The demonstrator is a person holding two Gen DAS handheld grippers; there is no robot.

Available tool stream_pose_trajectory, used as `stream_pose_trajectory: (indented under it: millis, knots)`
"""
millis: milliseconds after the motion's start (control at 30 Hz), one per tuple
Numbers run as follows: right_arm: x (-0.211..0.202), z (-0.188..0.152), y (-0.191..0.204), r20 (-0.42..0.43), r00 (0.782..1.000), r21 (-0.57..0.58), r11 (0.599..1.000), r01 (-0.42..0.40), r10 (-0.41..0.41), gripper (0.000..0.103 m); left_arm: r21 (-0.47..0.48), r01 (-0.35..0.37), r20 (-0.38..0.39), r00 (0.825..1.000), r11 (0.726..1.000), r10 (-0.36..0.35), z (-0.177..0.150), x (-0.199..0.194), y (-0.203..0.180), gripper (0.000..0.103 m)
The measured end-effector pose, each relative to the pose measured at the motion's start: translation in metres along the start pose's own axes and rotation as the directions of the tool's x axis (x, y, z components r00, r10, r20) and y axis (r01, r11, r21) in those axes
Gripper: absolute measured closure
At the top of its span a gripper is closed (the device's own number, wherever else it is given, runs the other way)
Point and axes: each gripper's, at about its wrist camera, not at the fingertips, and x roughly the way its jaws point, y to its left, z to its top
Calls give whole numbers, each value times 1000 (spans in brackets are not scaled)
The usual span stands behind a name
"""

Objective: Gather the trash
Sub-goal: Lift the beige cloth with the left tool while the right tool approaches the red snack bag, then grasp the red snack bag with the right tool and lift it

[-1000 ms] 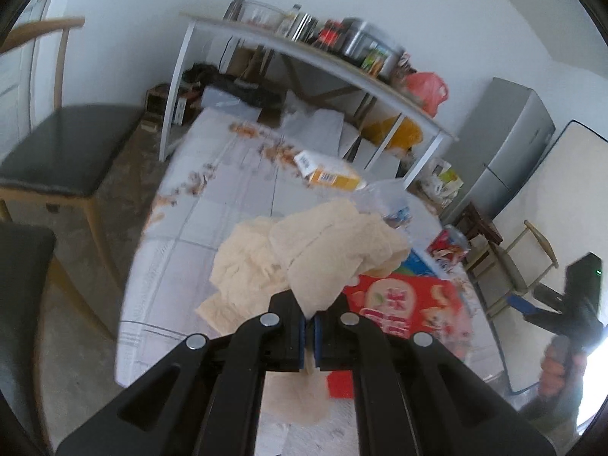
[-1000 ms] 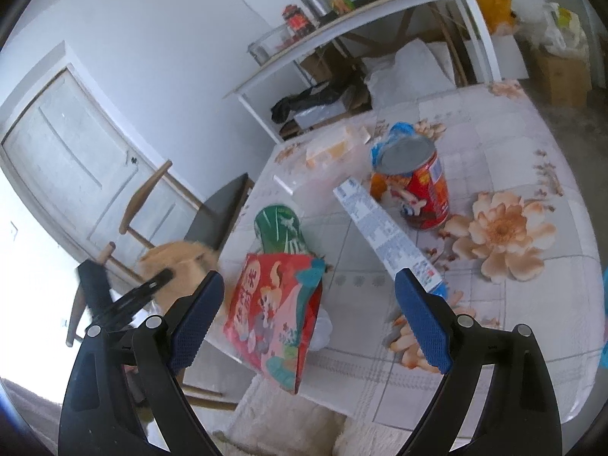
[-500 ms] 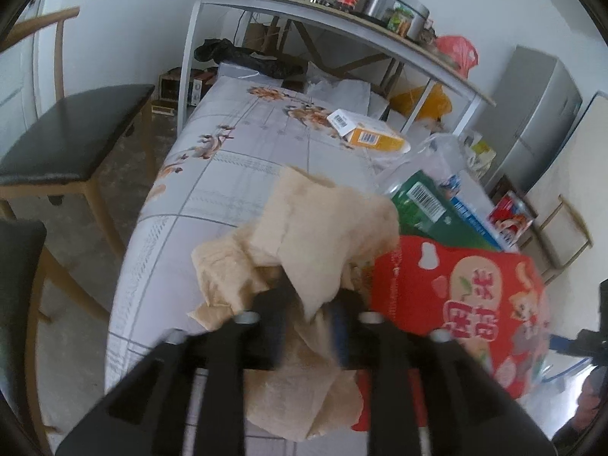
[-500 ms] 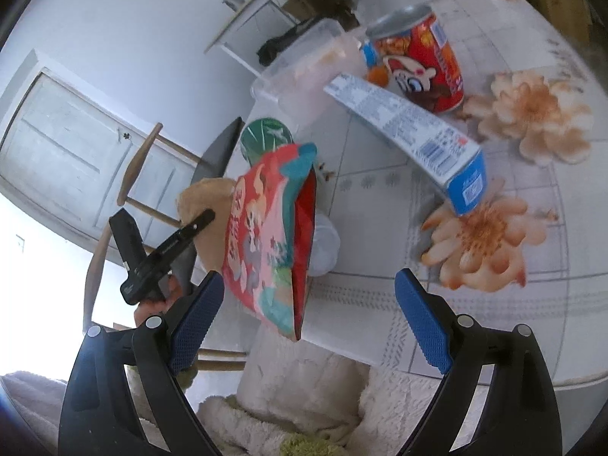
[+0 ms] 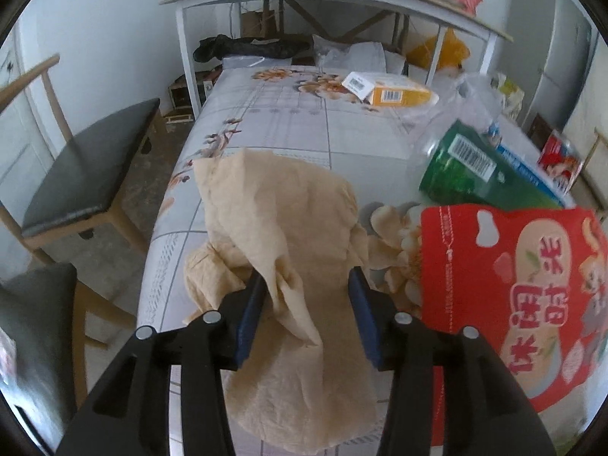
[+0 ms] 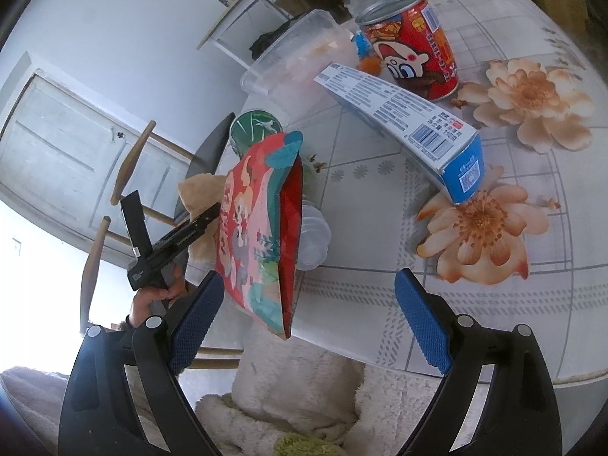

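Two grippers over floral-cloth table [image 5: 273,121]. Left gripper [image 5: 306,315]: jaws opening, crumpled beige paper tissue [image 5: 288,235] draped between them on table edge, beside red snack bag [image 5: 509,296]. Right gripper [image 6: 304,326]: jaws wide apart, empty, near bag.

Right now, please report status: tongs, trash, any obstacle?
Left tongs opening, crumpled paper towel loose between pads. Right tongs open, empty. Red snack bag stands close beside the towel.

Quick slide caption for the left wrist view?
Left gripper opening around crumpled beige paper beside a red snack bag on the floral table.
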Motion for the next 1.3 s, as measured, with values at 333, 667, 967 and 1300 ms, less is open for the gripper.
stream_pose_trajectory:
  millis: [333,667,967,1300]
  knots:
    - [3,-1,-2,8,1000,11,1000,-13,13,16,32,-40,-14,999,999,41,1,-2,-2,77]
    - [24,9,-10,-13,996,81,992,-93,94,17,9,-41,2,999,999,41,-1,-2,2,94]
    - [40,7,-11,-54,987,120,982,-147,155,31,10,-42,5,999,999,42,-1,-2,2,94]
    - [50,5,3,-93,982,93,984,-155,163,61,6,-39,5,999,999,39,-1,-1,3,94]
